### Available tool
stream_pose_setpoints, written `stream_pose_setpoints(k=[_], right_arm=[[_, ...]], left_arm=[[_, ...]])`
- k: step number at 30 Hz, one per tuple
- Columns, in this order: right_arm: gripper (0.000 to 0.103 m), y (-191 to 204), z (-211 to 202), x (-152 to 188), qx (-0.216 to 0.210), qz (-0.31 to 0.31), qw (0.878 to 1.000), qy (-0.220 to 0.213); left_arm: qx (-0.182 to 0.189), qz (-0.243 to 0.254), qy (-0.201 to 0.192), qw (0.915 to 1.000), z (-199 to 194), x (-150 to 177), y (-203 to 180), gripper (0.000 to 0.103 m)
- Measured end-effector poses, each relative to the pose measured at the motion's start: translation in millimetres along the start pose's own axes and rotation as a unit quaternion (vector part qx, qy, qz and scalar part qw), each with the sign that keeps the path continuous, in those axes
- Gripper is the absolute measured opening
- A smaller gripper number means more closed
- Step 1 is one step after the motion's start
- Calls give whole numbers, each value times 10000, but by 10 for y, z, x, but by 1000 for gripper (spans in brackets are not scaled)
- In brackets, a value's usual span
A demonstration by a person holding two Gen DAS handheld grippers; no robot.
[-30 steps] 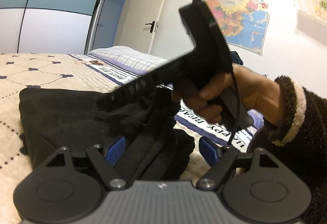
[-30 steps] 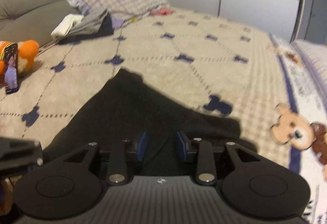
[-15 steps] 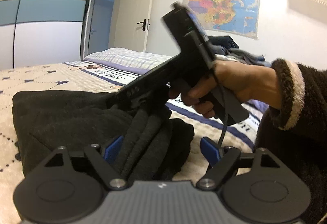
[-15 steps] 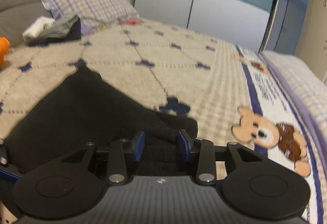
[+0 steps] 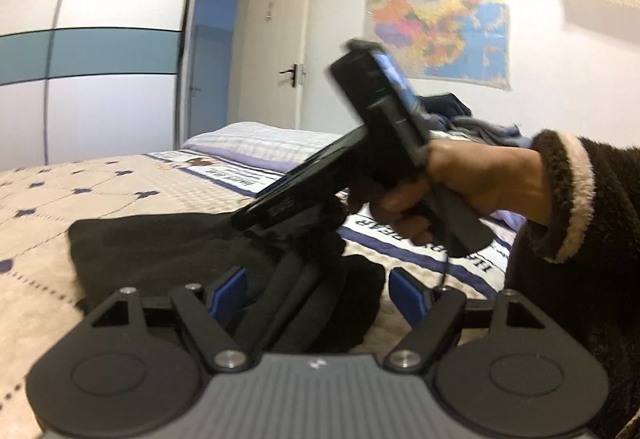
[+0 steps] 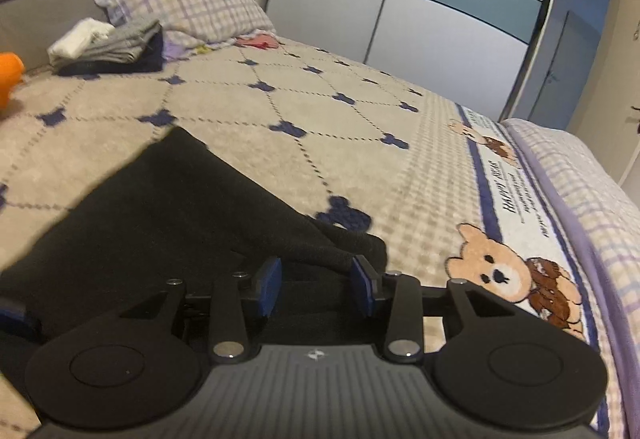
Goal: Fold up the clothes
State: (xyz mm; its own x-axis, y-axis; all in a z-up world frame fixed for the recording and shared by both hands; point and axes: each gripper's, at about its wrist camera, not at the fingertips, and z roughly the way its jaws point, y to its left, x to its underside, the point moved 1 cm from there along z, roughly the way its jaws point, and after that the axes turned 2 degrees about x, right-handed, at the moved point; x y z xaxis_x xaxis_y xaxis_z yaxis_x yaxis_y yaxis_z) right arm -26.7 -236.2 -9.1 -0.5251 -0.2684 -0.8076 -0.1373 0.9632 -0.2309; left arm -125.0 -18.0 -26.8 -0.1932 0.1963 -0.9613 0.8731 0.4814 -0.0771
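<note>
While blurred, the right claw (image 5: 256,215) hides the black garment's (image 5: 160,259) fold.

The garment (image 6: 168,223) lay on the bedspread (image 6: 320,111) ahead-left of the right gripper (image 6: 316,289); pillow (image 6: 180,3) and folded stack (image 6: 112,47) sat far behind it

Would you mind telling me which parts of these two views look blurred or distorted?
Left wrist view: the right gripper and hand are motion-smeared, the wardrobe bows. Right wrist view: sharper, though the black garment lacks detail and the wardrobe lines curve.
</note>
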Motion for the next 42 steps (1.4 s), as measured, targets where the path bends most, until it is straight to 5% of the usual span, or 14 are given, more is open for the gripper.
stream_pose_setpoints(k=[7, 14, 22, 29, 35, 42], right_arm=[[41, 285, -77, -218, -1036, 457, 9935, 102], [41, 704, 329, -538, -1430, 457, 9878, 414], [41, 852, 740, -649, -1447, 407, 9861, 706], [46, 849, 879, -652, -1464, 397, 9878, 358], [47, 558, 581, -685, -1438, 686, 9872, 75], [47, 147, 116, -506, -1142, 718, 9907, -177]], left_arm=[[-76, 41, 266, 9996, 34, 217, -32, 77], [-150, 173, 277, 9994, 86, 262, -66, 77], [-143, 170, 262, 9994, 104, 280, -37, 77], [-102, 346, 300, 9989, 162, 265, -53, 77], [3, 621, 429, 9971, 156, 111, -49, 82], [-94, -518, -2, 9986, 56, -141, 334, 86]])
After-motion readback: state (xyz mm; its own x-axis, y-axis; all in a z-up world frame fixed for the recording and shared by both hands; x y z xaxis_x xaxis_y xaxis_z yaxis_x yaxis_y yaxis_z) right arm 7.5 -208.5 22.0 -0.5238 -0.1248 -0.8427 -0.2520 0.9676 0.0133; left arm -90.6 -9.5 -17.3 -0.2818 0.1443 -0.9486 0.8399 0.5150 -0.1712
